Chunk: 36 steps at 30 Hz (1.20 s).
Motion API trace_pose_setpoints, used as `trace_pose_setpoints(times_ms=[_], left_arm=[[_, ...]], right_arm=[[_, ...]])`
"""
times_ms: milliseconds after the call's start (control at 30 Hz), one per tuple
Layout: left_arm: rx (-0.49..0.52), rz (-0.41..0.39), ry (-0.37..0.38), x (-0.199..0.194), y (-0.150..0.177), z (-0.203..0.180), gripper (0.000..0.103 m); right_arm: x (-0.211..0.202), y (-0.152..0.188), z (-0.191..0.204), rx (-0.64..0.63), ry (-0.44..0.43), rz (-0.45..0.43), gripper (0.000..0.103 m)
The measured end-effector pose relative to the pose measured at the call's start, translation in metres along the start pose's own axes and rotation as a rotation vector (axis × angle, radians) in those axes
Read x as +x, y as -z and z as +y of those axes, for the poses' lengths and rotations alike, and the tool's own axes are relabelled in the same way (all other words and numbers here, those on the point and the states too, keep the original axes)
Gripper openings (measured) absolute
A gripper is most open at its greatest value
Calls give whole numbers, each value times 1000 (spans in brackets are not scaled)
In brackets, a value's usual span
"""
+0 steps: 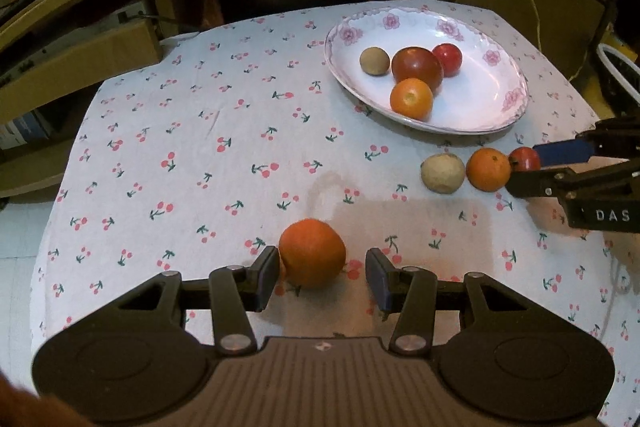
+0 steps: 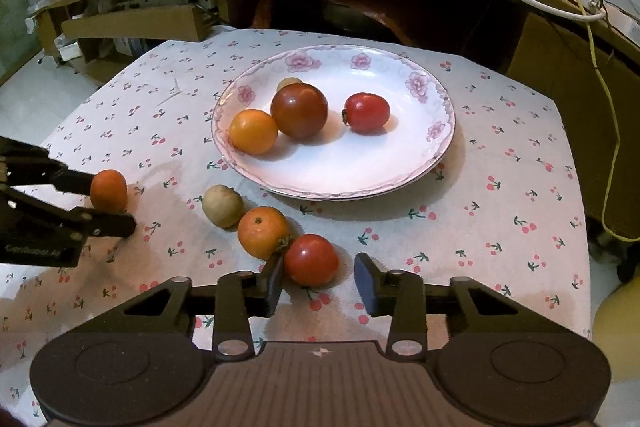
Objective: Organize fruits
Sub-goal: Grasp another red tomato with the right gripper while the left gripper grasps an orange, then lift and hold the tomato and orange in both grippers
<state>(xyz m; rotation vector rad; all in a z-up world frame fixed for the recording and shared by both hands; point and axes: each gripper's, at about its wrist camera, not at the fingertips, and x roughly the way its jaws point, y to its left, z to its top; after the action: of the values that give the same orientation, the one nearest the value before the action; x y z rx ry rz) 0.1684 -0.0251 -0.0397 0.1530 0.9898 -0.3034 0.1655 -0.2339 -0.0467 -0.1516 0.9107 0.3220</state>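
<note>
Fruits sit in two groups on the cherry-print cloth [image 1: 200,155]. Four lie on the plate [image 2: 400,163]. A tomato [image 2: 311,259] rests between the right gripper's [image 2: 320,285] spread fingers, touching an orange [image 2: 263,231] beside a pale fruit [image 2: 222,206]. The left gripper [image 1: 322,277], jaws apart, brackets a tangerine [image 1: 312,253] that touches its left finger.

One flowered plate [image 2: 440,131] sits far right, holding four fruits: one red tomato [image 2: 367,111], one dark red-brown tomato [image 2: 299,111], one orange fruit [image 2: 253,131] and one tan fruit [image 1: 374,61]. Four more fruits lie near on the cloth: two oranges [image 2: 263,231] [image 1: 312,253], one red tomato [image 2: 311,259], one pale brownish fruit [image 2: 222,206].
</note>
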Motion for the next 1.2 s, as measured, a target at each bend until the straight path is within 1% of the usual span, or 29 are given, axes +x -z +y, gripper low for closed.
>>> trace_pose_setpoints(times_ms=[67, 200, 300, 367, 433, 667, 733, 767, 833, 1033, 1200], left_arm=[[2, -10, -7, 1, 0, -1, 52], [-5, -21, -8, 3, -2, 1, 52], [-5, -26, -6, 4, -3, 1, 49], [10, -29, -14, 3, -3, -2, 46], [29, -33, -20, 2, -3, -5, 45], [54, -48, -7, -8, 0, -10, 45], [59, -34, -23, -3, 1, -9, 45], [54, -29, -32, 0, 2, -7, 46], [33, -30, -16, 0, 1, -4, 46], [27, -41, -15, 1, 1, -4, 46], [47, -44, -24, -2, 3, -8, 42]], right_arm=[[-1, 0, 1, -4, -6, 3, 30], [-2, 1, 1, 0, -6, 5, 29], [-4, 2, -1, 12, -5, 9, 29], [-5, 3, -4, 21, -6, 13, 29], [-7, 4, -5, 28, -7, 15, 29], [-15, 11, -5, 41, -25, 26, 29], [-16, 12, -3, 35, -35, 28, 29], [-15, 11, -2, 33, -37, 29, 29], [-14, 11, -1, 30, -39, 33, 29], [-13, 10, -4, 46, -50, 35, 30], [-14, 10, -3, 38, -44, 35, 30]])
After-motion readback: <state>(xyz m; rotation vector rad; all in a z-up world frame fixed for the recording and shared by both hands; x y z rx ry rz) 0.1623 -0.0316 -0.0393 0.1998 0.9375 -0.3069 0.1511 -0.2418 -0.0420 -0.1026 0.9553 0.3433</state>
